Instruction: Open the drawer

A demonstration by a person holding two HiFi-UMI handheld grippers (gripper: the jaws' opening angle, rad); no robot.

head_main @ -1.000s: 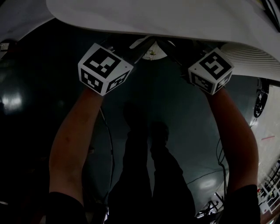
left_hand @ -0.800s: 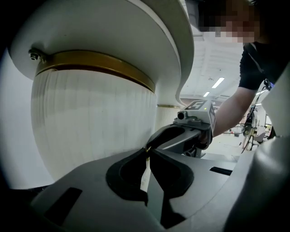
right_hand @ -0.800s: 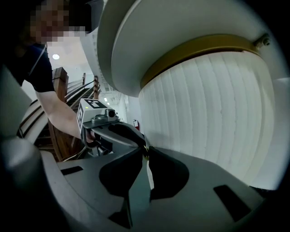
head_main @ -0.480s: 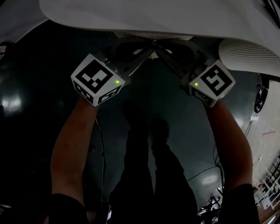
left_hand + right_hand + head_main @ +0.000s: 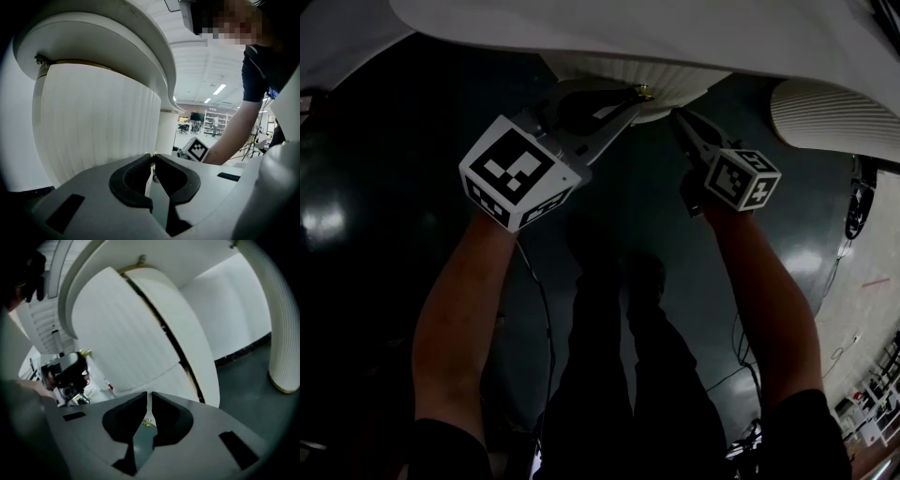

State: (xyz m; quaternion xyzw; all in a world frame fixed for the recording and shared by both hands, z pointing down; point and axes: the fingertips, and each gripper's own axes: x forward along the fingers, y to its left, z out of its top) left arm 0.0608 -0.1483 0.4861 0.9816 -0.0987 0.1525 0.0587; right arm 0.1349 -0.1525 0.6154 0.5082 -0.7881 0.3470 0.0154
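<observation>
**A:** Where was the drawer, and what did your left side have hold of?

**B:** The drawer (image 5: 623, 73) was the curved, ribbed white front tucked under the tabletop (image 5: 581, 28), up ahead of both my arms. My left gripper (image 5: 636, 95) was pinched on its knob (image 5: 644, 92), a small brass one. In the left gripper view the jaws were closed together, with only a glint of brass showing at the tips.

**A:** Was it out at all?

**B:** The right gripper view showed a dark seam beside the ribbed front. I couldn't tell from that whether the drawer stood partly out.

**A:** And the right side?

**B:** My right gripper (image 5: 679, 113) hung near the drawer's front, to the right of the knob and apart from it. Its jaws were drawn in to a thin slit with nothing between them.

**A:** How did you expect the drawer to handle?

**B:** I took the front for a stiff, fairly light panel. The ribs gave no edge to catch, so the knob was the only place to hold. It was small, smooth metal and looked likely to slip. I judged the jaws should sit behind its head and pull level, with no twisting, so the knob wouldn't work loose.
</observation>
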